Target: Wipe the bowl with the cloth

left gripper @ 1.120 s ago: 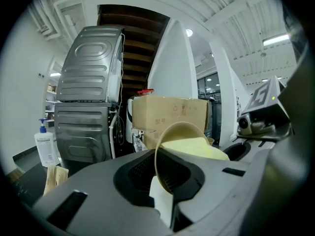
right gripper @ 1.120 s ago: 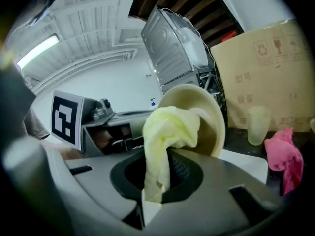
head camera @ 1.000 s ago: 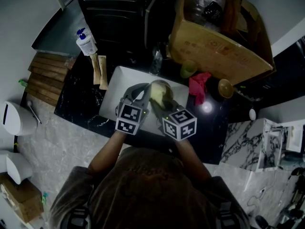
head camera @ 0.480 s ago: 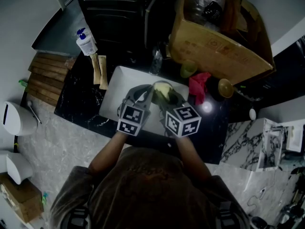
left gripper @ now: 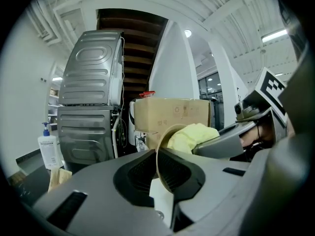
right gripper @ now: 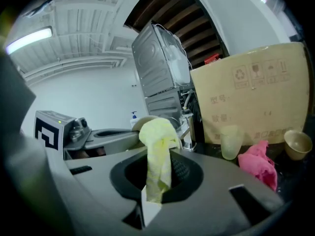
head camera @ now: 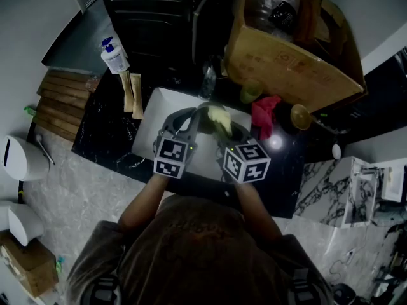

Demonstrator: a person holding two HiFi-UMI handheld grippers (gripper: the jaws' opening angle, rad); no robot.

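Note:
Over the white sink (head camera: 152,107) both grippers meet. My left gripper (head camera: 191,122) is shut on the rim of a small beige bowl (left gripper: 165,144), which stands on edge between its jaws. A yellow cloth (right gripper: 157,156) is pinched in my right gripper (head camera: 222,129), which is shut on it. The cloth (head camera: 218,117) is pressed into the bowl's open side, and in the left gripper view the cloth (left gripper: 192,134) bulges out of the bowl. In the head view the bowl is mostly hidden behind the cloth and the grippers.
A large cardboard box (head camera: 292,49) stands behind the sink. A pale green cup (head camera: 251,93), a pink cloth (head camera: 265,114) and a tan bowl (head camera: 300,116) lie on the black counter at the right. A soap bottle (head camera: 114,57) stands at the left, beside a wooden board (head camera: 60,103).
The yellow cloth and the right gripper have shifted up and to the right over the bowl. The left gripper has held nearly still.

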